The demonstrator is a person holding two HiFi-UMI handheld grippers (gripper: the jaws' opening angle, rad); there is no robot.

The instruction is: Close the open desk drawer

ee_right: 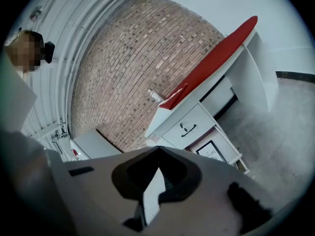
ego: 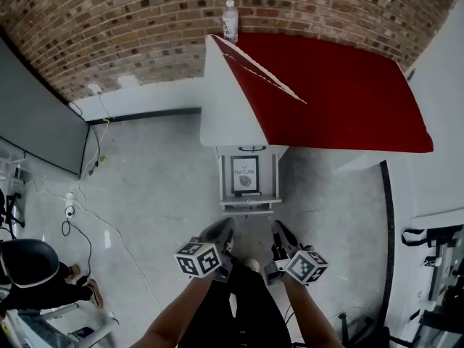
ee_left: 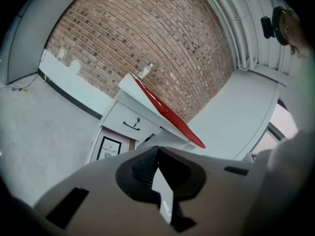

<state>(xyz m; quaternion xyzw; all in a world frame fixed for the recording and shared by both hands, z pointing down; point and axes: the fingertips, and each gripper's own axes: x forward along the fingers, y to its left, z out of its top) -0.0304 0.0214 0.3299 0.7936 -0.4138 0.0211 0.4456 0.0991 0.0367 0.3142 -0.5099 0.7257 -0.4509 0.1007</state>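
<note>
Item 1: left hand-held gripper, jaws pressed together at the tips, nothing between them. I hold it low, close to my body.
Item 2: right hand-held gripper, jaws likewise pressed together and empty, just beside the left one.
Item 3: desk drawer, lowest in the white pedestal, pulled out toward me under the near-left corner of the red surface, well apart from both grippers.
Item 4: framed print lying flat inside that drawer.
Item 5: upper drawer, shut, dark handle.
Item 6: clear bottle, upright at the surface's far-left corner.
</note>
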